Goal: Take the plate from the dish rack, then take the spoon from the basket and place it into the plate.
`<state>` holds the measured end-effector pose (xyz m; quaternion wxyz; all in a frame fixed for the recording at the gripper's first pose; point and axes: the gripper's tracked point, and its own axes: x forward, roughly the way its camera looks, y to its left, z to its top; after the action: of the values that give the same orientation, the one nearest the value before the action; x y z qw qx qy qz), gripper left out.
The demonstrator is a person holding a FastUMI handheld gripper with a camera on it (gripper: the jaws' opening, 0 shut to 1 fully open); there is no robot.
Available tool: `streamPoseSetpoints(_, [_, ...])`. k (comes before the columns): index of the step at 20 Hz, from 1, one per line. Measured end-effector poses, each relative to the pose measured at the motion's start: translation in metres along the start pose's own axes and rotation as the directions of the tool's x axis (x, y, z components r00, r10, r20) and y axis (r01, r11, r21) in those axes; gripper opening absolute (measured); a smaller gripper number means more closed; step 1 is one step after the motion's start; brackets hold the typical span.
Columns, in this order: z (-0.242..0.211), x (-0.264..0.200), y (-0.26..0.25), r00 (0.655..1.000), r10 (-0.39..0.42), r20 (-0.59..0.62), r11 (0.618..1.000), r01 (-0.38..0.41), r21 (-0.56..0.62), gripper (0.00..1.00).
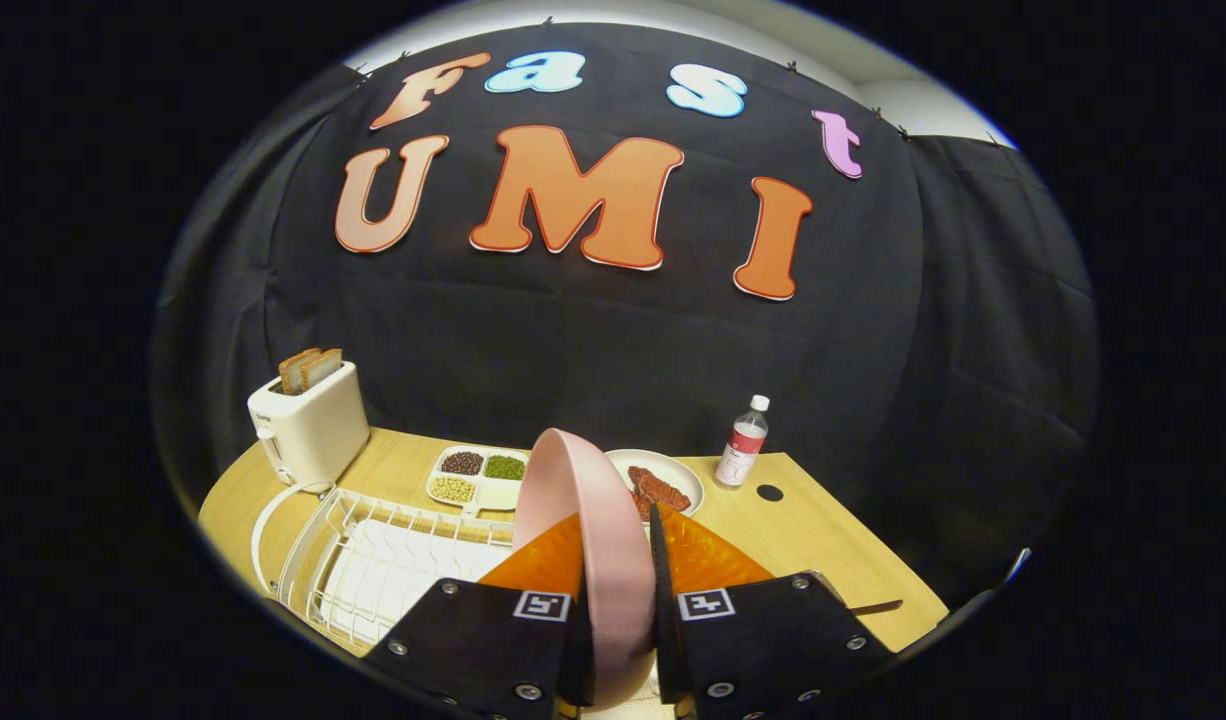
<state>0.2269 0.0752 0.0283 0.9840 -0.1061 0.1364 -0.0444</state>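
At lower centre of the frame, the pink plate (593,540) is clamped edge-on by the gripper (618,560), lifted above the dish rack (373,560); setting it flat on the counter (823,540) is called for next.

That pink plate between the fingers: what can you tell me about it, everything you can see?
The pink plate looks smooth, matte and round, possibly plastic or ceramic. It stands on edge, its rim toward the camera, held up off the table with both fingers of the gripper pressed on its two faces. It is above the white wire dish rack, in front of a dish of reddish food.
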Motion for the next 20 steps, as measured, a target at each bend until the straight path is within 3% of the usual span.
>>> streamPoseSetpoints(10, [-0.017, -0.098, 0.005, 0.988, 0.154, 0.014, 0.982, -0.155, 0.111, 0.24])
streamPoseSetpoints(20, [-0.096, -0.165, 0.034, 0.945, 0.324, -0.035, 0.913, -0.303, 0.273, 0.24])
